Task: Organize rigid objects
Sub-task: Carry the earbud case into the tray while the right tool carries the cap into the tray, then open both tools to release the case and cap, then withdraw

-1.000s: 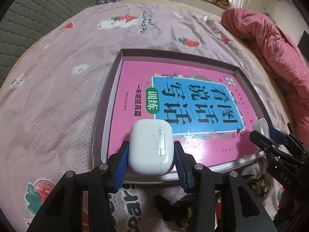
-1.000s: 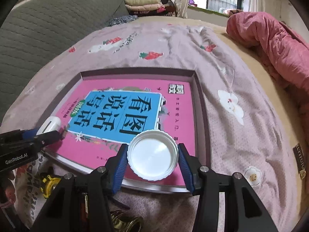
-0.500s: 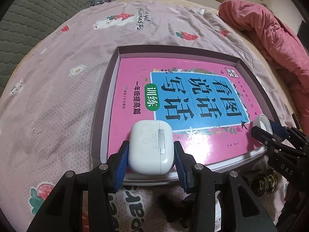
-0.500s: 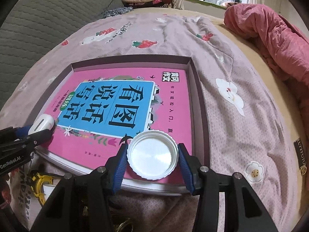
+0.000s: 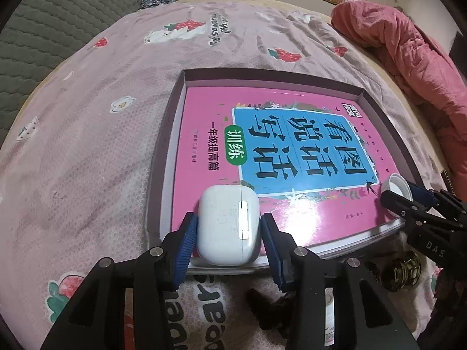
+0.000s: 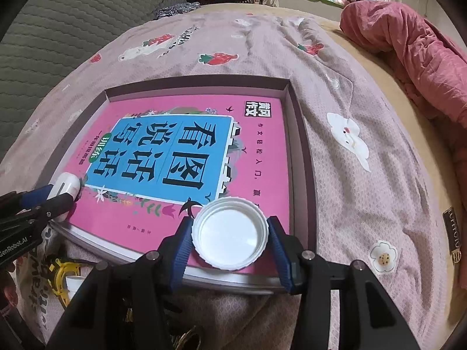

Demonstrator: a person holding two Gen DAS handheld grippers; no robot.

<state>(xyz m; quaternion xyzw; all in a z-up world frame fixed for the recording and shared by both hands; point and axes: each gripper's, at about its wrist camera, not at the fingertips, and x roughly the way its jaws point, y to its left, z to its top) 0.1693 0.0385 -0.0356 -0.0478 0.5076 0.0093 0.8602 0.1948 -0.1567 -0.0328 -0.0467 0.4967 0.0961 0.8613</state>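
Pink bedding (image 5: 116, 145) printed with strawberries and flowers is seen spread over a bed, with a grey quilted headboard (image 5: 43, 29) at far left and a crumpled red quilt (image 5: 408, 58) at far right; a shallow box (image 5: 163, 157) is laid on the bedding ahead of both claws, and a pink book (image 5: 204, 151) with a blue title panel is seated inside it. Left wrist view: the left gripper (image 5: 229, 227) is shown clamped on a white earbud case (image 5: 229, 224), blue pads pressed against its two sides; the case is held over the near left corner of the book, its hinge side turned up. Right wrist view: the right gripper (image 6: 230, 237) is shown closed on a white bottle cap (image 6: 230, 237), hollow side facing the camera, held between the pads over the near right part of the book (image 6: 262, 145), just inside the box wall (image 6: 303, 157). Each claw is visible at the edge of the other's view; small items (image 6: 64, 274) below the box's near edge are too hidden to be identified.
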